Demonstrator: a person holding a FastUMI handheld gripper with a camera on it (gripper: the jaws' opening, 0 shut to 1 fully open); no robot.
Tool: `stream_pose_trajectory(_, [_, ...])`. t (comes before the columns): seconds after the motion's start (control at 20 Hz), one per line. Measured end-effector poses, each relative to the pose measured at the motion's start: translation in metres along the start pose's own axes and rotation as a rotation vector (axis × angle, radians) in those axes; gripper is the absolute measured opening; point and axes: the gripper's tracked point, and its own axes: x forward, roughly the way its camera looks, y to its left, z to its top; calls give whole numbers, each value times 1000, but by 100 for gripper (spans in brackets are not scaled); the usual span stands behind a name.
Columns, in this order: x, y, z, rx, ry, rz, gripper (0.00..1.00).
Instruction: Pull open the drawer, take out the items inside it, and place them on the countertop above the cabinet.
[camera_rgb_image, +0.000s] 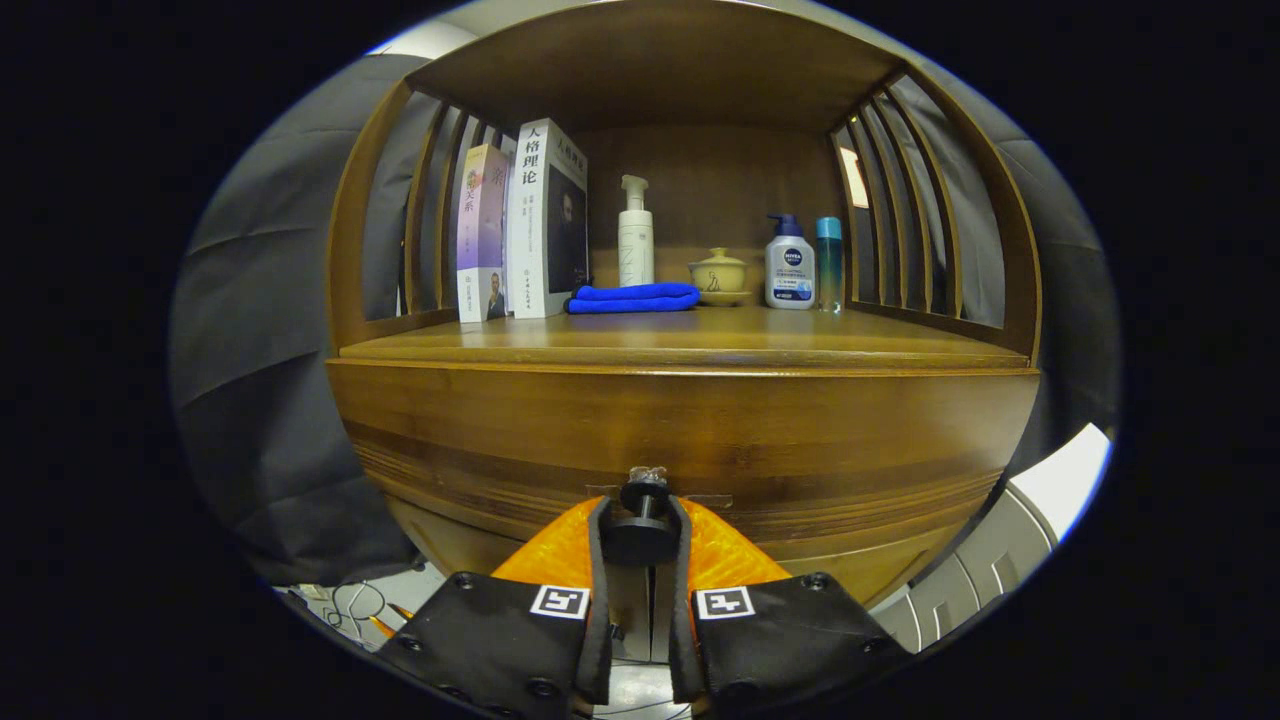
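A wooden cabinet faces me, its drawer front (680, 440) a broad brown panel below the countertop (680, 340). A small dark round knob (642, 530) sticks out from the drawer's lower middle. My gripper (642, 520) is shut on that knob, one finger pressing each side of it. The drawer looks closed or nearly so, and its inside is hidden.
On the countertop, inside a slatted wooden alcove, stand two books (525, 235), a white pump bottle (635, 235), a folded blue cloth (633, 297), a small lidded pot (719, 277), a white lotion bottle (790, 265) and a slim teal bottle (829, 262). Dark cloth hangs on both sides.
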Motion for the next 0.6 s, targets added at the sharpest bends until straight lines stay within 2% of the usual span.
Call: stream_pose_trajectory(0.6, [-59, 2, -16, -2, -7, 37, 25])
